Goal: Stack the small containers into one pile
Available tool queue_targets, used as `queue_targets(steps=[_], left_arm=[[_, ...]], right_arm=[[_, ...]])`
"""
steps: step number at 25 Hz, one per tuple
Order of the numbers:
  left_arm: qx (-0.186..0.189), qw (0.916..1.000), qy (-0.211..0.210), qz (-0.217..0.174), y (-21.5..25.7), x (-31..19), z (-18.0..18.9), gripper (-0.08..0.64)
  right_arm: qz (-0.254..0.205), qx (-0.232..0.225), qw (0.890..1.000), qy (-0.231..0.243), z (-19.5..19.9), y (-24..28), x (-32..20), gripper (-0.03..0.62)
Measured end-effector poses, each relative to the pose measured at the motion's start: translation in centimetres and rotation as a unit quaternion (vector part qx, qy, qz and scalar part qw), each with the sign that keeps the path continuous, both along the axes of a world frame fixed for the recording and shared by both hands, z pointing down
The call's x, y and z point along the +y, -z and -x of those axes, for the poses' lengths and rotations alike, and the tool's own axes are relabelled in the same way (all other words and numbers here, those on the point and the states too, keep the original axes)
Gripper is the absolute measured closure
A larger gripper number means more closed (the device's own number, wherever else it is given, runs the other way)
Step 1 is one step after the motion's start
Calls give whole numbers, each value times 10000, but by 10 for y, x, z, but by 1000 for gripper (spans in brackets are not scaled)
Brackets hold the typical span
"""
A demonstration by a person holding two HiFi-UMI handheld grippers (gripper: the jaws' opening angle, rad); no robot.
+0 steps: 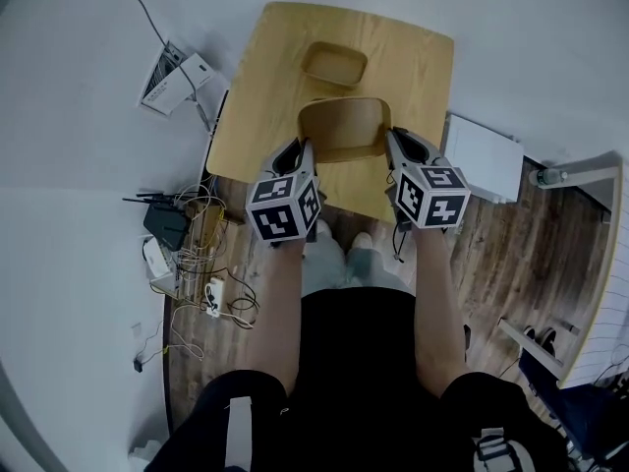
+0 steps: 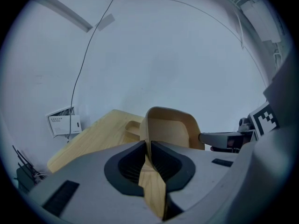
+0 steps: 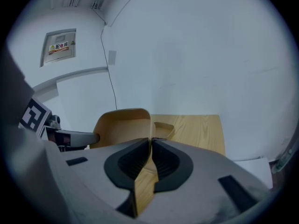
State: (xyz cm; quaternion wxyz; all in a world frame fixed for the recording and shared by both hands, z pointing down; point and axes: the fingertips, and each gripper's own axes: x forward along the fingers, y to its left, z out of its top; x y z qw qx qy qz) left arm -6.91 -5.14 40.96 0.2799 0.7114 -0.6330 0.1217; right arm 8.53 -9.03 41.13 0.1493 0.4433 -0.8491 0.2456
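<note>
- Left gripper (image 2: 148,146) is clamped down on the thin left wall of the big tan container (image 1: 344,126). The pads pinch the rim from both sides.
- Right gripper (image 3: 151,143) does the same job on the opposite wall, jaws nipped tight on that rim. It's a two-handed carry, one gripper on each side.
- That container sits between the two grippers at the near edge of the wooden bench (image 1: 257,106). Its open side is tipped back toward the person, and it looks lifted rather than resting, though I can't be sure of that.
- Farther back, alone on the bench top, waits the second container (image 1: 334,64). It's open side up and well apart from the held one.
- My read on the step: this is the carry phase. One container is in hand and no pile has been made.
- The next move calls for bringing the held container forward over the one on the bench and levelling it out of that backward tilt.
- Then line up the rims and lower both sides evenly, so it settles squarely before either gripper lets go.
- The thing to watch is thin walls in a narrow pinch, because uneven hands could twist it.
</note>
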Motion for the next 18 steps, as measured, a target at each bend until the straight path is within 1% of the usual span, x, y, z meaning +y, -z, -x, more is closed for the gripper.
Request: queue_targets(steps=[5,13,18], left_arm=[[24,9999,-42,151,-12,-4,1,515],[78,9988,-151,457,-38,-29,6,515],[123,9977,-204,629,-51,-39,10,515]], right_arm=[[150,25,9999,-20,2,-12,-6,563],[434,54,9990,-137,6,-37,-26,563],[547,175,9982,-164,9,-48,-31,563]])
